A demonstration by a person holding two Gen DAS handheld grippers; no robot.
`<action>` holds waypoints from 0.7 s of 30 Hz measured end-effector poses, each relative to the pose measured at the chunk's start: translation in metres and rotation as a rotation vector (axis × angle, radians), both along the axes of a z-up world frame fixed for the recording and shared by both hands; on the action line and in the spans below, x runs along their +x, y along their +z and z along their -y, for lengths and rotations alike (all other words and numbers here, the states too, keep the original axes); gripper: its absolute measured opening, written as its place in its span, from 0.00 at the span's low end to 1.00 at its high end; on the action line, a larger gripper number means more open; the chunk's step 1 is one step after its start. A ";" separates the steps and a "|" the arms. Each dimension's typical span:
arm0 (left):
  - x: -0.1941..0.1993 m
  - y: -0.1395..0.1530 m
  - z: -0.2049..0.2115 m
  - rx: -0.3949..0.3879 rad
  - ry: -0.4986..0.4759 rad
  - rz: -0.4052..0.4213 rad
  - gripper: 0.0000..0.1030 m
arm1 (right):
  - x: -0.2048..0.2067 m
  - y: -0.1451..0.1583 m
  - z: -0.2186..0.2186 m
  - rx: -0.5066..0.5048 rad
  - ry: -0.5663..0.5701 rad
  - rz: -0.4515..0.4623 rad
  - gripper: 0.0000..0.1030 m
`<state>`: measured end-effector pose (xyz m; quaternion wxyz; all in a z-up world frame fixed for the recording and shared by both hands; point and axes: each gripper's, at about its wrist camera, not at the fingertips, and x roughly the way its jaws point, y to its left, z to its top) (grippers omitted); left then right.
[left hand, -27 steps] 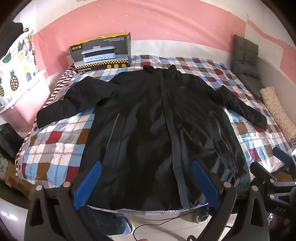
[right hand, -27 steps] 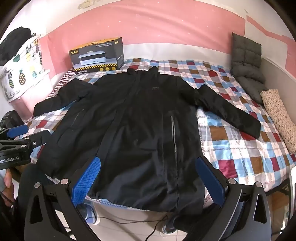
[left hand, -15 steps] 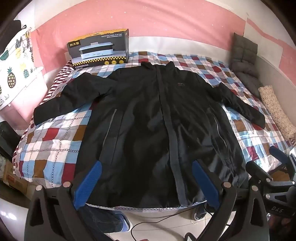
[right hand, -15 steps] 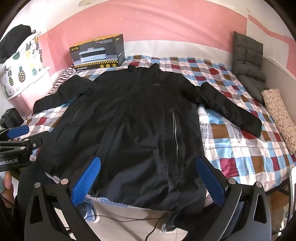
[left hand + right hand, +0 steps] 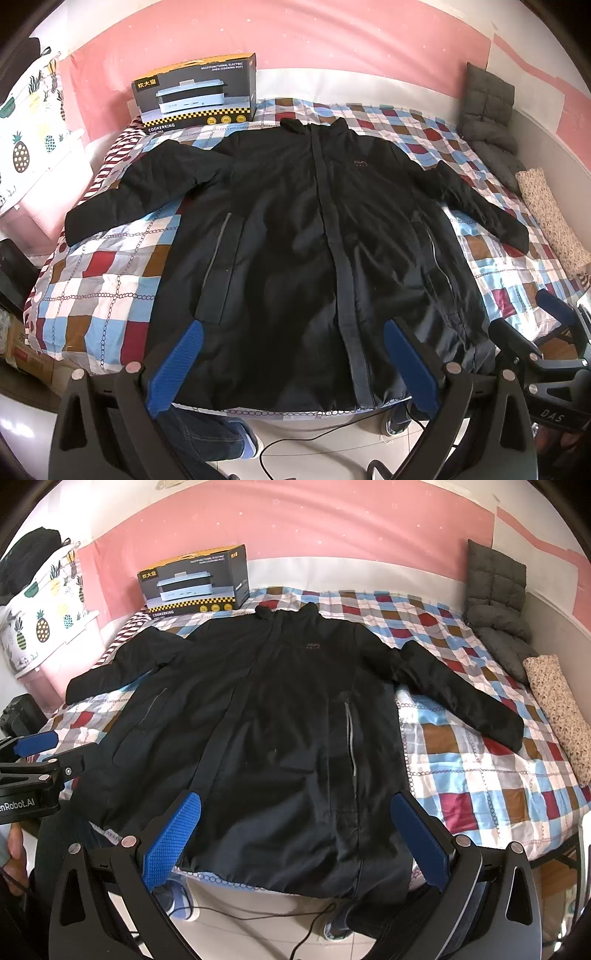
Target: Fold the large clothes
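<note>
The black jacket (image 5: 314, 236) is spread flat, front up, on the checked bed (image 5: 107, 280), unmoved since the earlier frames. The left tongs (image 5: 291, 363) and right tongs (image 5: 295, 836) are still held wide open above its hem, gripping nothing; both views have shifted only slightly.

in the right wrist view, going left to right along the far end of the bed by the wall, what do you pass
pineapple-print fabric → cooker box → jacket collar → grey cushion → speckled roll pillow, which lies a little nearer along the right edge.
</note>
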<state>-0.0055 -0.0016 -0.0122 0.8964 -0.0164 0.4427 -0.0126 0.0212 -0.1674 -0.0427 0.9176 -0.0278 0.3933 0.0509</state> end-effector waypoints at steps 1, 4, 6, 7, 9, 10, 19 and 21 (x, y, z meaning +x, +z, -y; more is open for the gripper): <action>0.003 0.001 0.001 0.002 0.000 -0.002 0.97 | 0.000 0.000 0.000 0.000 0.000 0.001 1.00; 0.003 0.001 0.002 0.004 0.002 -0.004 0.97 | 0.001 0.001 0.000 0.000 -0.001 -0.003 1.00; 0.002 -0.001 0.002 0.001 0.001 -0.007 0.97 | 0.001 0.000 0.000 -0.001 -0.001 -0.005 1.00; 0.002 -0.001 0.002 -0.001 0.002 -0.008 0.97 | 0.001 -0.001 0.000 0.000 0.000 -0.006 1.00; 0.000 -0.002 0.003 -0.001 0.003 -0.009 0.97 | 0.001 -0.002 -0.002 -0.002 0.000 -0.007 1.00; -0.001 -0.003 0.004 -0.001 0.003 -0.009 0.97 | 0.001 -0.002 -0.002 -0.002 0.000 -0.007 1.00; 0.004 0.001 0.002 0.000 0.000 -0.009 0.97 | 0.002 -0.001 -0.002 -0.002 0.000 -0.009 1.00; 0.004 -0.001 0.001 -0.002 0.000 -0.012 0.97 | 0.002 -0.002 -0.002 -0.001 0.000 -0.010 1.00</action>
